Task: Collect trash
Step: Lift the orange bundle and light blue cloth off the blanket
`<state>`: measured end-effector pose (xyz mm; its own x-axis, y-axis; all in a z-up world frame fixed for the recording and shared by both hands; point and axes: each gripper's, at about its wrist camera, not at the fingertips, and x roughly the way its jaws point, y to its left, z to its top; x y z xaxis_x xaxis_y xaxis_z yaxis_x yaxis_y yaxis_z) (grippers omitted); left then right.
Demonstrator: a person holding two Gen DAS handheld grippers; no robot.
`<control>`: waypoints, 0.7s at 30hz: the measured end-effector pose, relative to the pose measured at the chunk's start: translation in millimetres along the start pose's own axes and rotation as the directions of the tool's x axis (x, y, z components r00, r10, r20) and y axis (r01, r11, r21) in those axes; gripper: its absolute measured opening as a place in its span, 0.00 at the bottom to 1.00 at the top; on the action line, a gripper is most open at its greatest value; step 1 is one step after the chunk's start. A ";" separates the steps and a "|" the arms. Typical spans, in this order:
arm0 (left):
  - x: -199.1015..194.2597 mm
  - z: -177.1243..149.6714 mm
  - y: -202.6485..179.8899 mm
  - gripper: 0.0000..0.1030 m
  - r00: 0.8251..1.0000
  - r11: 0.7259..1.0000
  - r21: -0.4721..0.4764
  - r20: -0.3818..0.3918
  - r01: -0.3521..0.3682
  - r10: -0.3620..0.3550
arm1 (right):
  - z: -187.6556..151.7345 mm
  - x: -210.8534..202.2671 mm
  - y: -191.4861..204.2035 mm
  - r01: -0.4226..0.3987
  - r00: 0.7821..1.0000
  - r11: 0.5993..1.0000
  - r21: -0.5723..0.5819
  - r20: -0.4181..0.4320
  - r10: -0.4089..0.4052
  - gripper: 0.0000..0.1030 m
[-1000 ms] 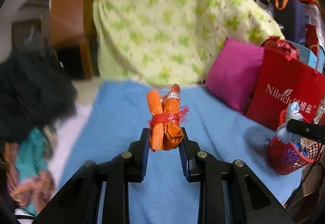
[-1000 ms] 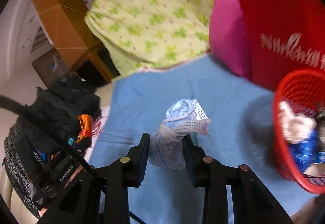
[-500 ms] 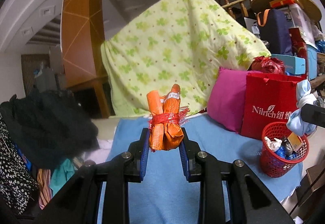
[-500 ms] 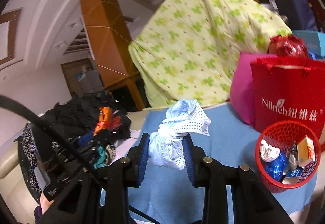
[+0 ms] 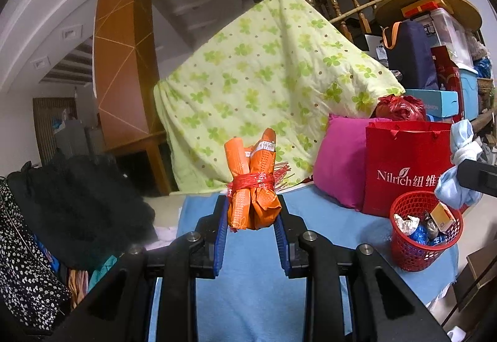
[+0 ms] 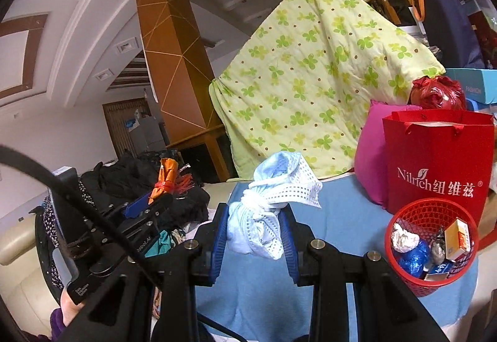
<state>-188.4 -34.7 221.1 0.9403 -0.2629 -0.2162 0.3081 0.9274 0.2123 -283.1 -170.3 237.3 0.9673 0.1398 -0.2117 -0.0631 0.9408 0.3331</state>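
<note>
Left gripper [image 5: 251,214] clamped on orange bundle [image 5: 252,183], held above blue cloth [image 5: 248,295]; right gripper [image 6: 254,233] clamped on pale blue knotted rag [image 6: 267,205]; red basket [image 6: 403,273] of trash near, lower right.

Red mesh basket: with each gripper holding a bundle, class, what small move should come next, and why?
Probably carry the right gripper, shut on the pale blue knotted bundle, rightward over the red mesh basket. It sits on that side, open-topped, already holding trash. The left gripper with the orange tied bundle is farther away.
</note>
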 end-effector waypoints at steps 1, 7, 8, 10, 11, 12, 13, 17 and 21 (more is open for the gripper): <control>-0.4 0.2 -0.4 0.29 1.000 1.000 -0.001 -0.001 0.000 0.000 | 0.2 -0.7 -0.1 -0.002 1.000 1.000 0.001 0.000 0.002 0.33; -1.2 1.1 -5.0 0.29 1.000 1.000 0.006 0.002 -0.001 0.001 | -0.3 -4.1 0.6 -0.004 1.000 1.000 0.001 0.003 0.004 0.34; -1.4 1.2 -6.4 0.29 1.000 1.000 0.009 0.002 -0.001 0.001 | -0.6 -4.9 0.2 0.000 1.000 1.000 0.002 0.006 0.000 0.34; -1.8 2.0 -11.3 0.29 1.000 1.000 0.017 0.000 0.001 -0.001 | -0.7 -6.0 -1.3 0.000 1.000 1.000 0.007 0.006 0.000 0.34; -2.1 2.1 -12.3 0.29 1.000 1.000 0.018 -0.001 0.003 -0.003 | -1.9 -6.1 -3.2 0.001 1.000 1.000 0.010 0.006 -0.001 0.34; -2.9 2.0 -13.2 0.29 1.000 1.000 0.020 -0.002 0.007 -0.007 | -2.2 -6.6 -4.4 0.005 1.000 1.000 0.015 0.006 -0.005 0.34; -3.5 2.1 -15.0 0.29 1.000 1.000 0.023 -0.001 0.007 -0.007 | -2.9 -7.4 -5.8 0.005 1.000 1.000 0.019 0.006 -0.005 0.34; -4.0 2.2 -16.1 0.29 1.000 0.999 0.030 -0.004 0.015 -0.015 | -4.2 -11.1 -7.6 0.013 1.000 1.000 0.023 0.006 -0.013 0.34; -2.2 2.7 -17.7 0.29 1.000 0.999 0.039 -0.012 0.018 -0.018 | -5.1 -13.0 -7.3 0.020 1.000 0.999 0.026 0.009 -0.021 0.34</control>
<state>-195.6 -51.3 220.4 0.9329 -0.2763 -0.2311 0.3307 0.9113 0.2455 -296.5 -177.4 232.9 0.9706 0.1176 -0.2102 -0.0370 0.9352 0.3521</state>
